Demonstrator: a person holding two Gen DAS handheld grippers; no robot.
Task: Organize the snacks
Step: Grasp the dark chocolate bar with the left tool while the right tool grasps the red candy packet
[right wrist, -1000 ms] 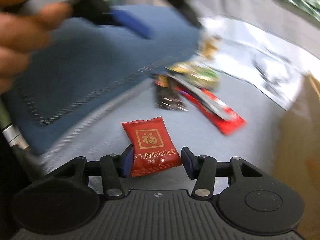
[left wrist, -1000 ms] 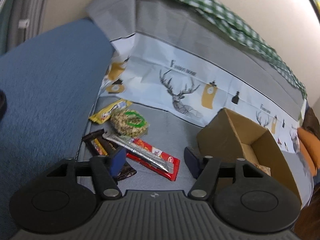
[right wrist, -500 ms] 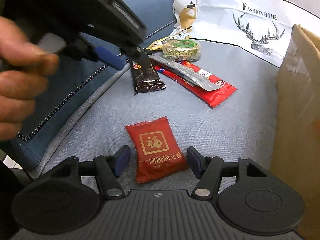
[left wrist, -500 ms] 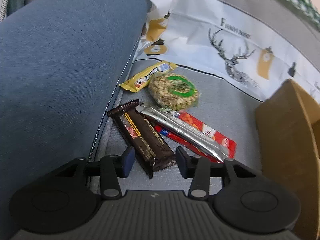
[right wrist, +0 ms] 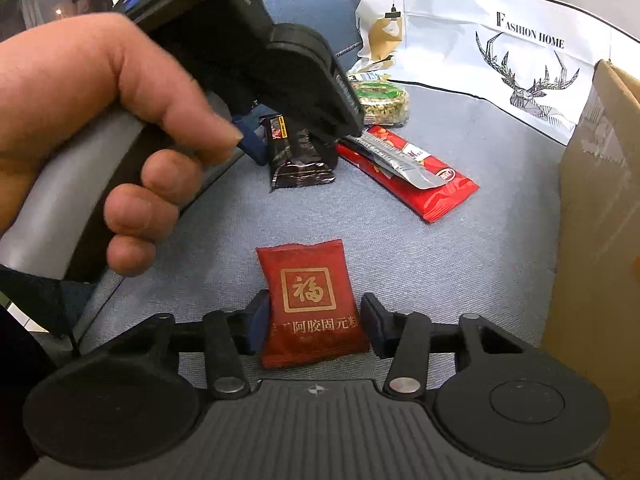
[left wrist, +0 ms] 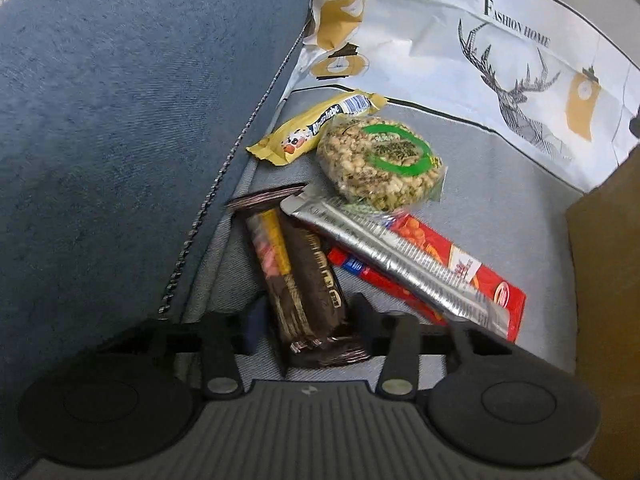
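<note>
Snacks lie on a grey cloth. My left gripper (left wrist: 306, 322) is open, its fingers on either side of the near end of a dark brown chocolate bar (left wrist: 298, 276), also in the right wrist view (right wrist: 292, 152). Beside it lie a silver stick pack (left wrist: 394, 260) across a long red packet (left wrist: 452, 272), a round nut cake (left wrist: 380, 160) and a yellow bar (left wrist: 316, 128). My right gripper (right wrist: 314, 326) is open around a small red packet (right wrist: 310, 300) with gold characters; its fingers stand close to the packet's sides.
A blue cushion (left wrist: 120, 120) rises at the left. A cardboard box (right wrist: 600, 220) stands at the right, also seen in the left wrist view (left wrist: 608, 280). A white deer-print cloth (left wrist: 500, 60) lies behind the snacks. A hand (right wrist: 100, 140) holds the left gripper.
My left gripper has moved down and forward until the chocolate bar sits between its fingers. My right gripper has closed in on the red packet, its fingers now narrower around it.
</note>
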